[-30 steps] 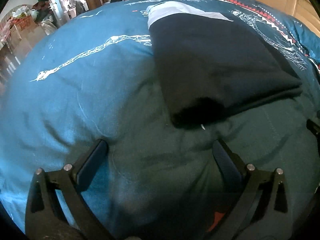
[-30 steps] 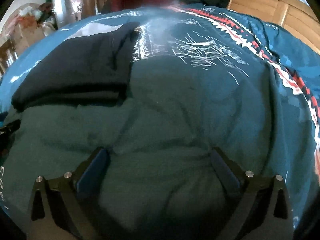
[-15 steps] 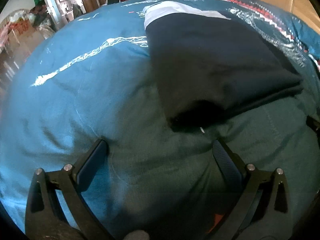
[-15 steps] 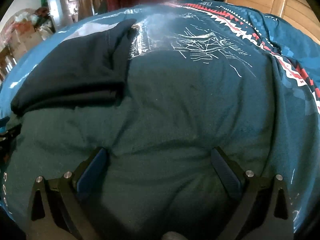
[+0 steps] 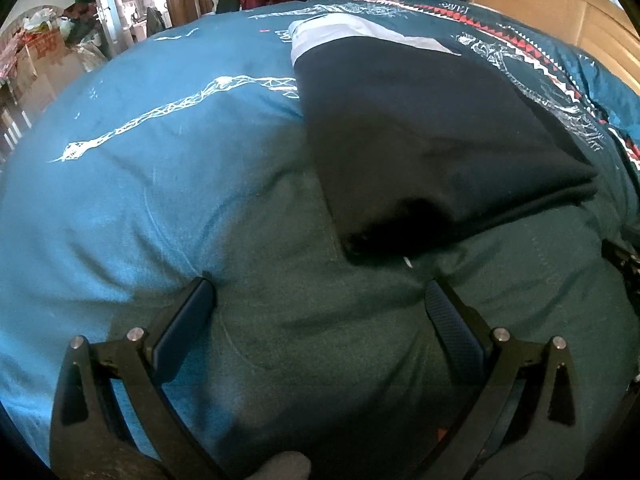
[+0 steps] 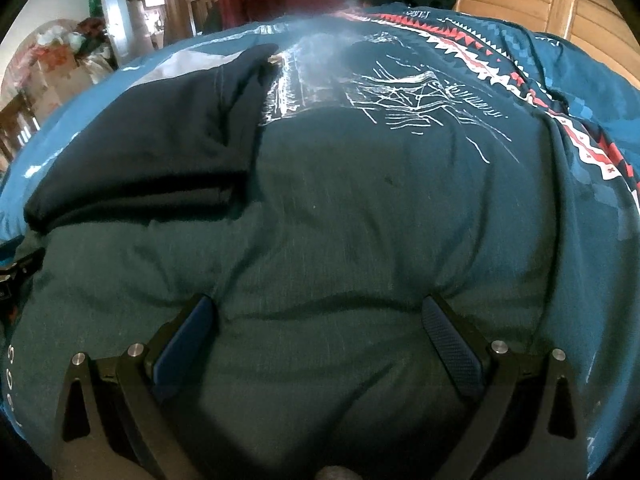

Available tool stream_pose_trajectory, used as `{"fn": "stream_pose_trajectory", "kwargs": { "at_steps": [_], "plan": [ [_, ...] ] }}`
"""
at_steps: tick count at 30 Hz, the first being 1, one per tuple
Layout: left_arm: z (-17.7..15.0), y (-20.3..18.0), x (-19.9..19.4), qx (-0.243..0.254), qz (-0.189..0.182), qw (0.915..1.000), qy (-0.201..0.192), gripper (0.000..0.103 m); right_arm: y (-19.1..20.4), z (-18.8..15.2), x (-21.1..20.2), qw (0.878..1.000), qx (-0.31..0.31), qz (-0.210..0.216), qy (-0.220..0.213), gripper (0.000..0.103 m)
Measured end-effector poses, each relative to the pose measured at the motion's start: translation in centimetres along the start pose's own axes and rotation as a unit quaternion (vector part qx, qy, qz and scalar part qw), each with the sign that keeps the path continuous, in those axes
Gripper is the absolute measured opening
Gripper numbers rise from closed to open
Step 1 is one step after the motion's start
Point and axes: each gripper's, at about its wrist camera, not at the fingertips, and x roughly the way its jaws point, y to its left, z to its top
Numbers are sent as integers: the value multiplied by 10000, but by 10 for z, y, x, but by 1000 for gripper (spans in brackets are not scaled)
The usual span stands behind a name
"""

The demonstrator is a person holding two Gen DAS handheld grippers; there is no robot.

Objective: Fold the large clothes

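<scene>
A dark garment [image 5: 432,132] is lying folded on the teal bedspread [image 5: 160,152], its long axis running away from us. We are holding both tools wide apart, grasping nothing, pressing into the bedspread. The left gripper [image 5: 318,300] is sitting nearer, the garment's near corner just ahead and to its right; from the right gripper [image 6: 320,316] the garment [image 6: 160,140] is lying farther off, ahead-left. Its layers are probably doubled; shadow is hiding the edge.

Daylight falls from the left onto the blue bedcover [image 5: 132,168], bright there; a dark shadow covers its near middle. Strong fisheye bending and black corners. In the right wrist view, the far edge is hazy and blurred
</scene>
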Motion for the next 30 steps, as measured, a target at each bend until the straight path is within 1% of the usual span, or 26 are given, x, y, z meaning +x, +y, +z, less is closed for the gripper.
{"fn": "stream_pose_trajectory", "kwargs": {
  "at_steps": [5, 15, 19, 21, 22, 24, 25, 26, 27, 28, 29, 30],
  "plan": [
    [-1, -2, 1, 45, 119, 9999, -72, 103, -2, 2, 3, 10000, -22, 69, -53, 103],
    [-1, -2, 2, 34, 126, 9999, -86, 103, -4, 3, 4, 9999, -8, 84, -123, 103],
    [5, 3, -2, -64, -66, 9999, 42, 103, 0, 10, 0, 9999, -106, -41, -12, 103],
    [8, 5, -9, -40, -187, 9998, 112, 103, 2, 16, -11, 9999, -140, 39, 26, 103],
    [10, 6, -17, -66, -229, 9997, 75, 103, 2, 20, -22, 9999, -124, 67, -61, 103],
    [20, 8, -50, -84, -136, 9994, -299, 103, 9, 32, -56, 9988, -254, 17, -414, 103],
    [30, 11, -80, -157, -122, 9977, -649, 103, 14, 39, -75, 9976, -327, 27, -607, 103],
    [37, 12, -107, -179, -72, 9950, -975, 103, 20, 49, -105, 9950, -410, 72, -908, 103],
    [45, 13, -134, -159, 56, 9913, -1303, 103, 27, 59, -133, 9917, -485, 90, -1187, 103],
    [53, 13, -165, -131, 174, 9858, -1666, 103, 32, 67, -155, 9889, -537, 93, -1382, 103],
    [62, 13, -210, -124, 321, 9757, -2165, 103, 38, 74, -185, 9845, -586, 71, -1650, 103],
    [65, 13, -246, -170, 497, 9655, -2551, 103, 48, 82, -231, 9758, -647, 2, -2088, 103]
  ]
}}
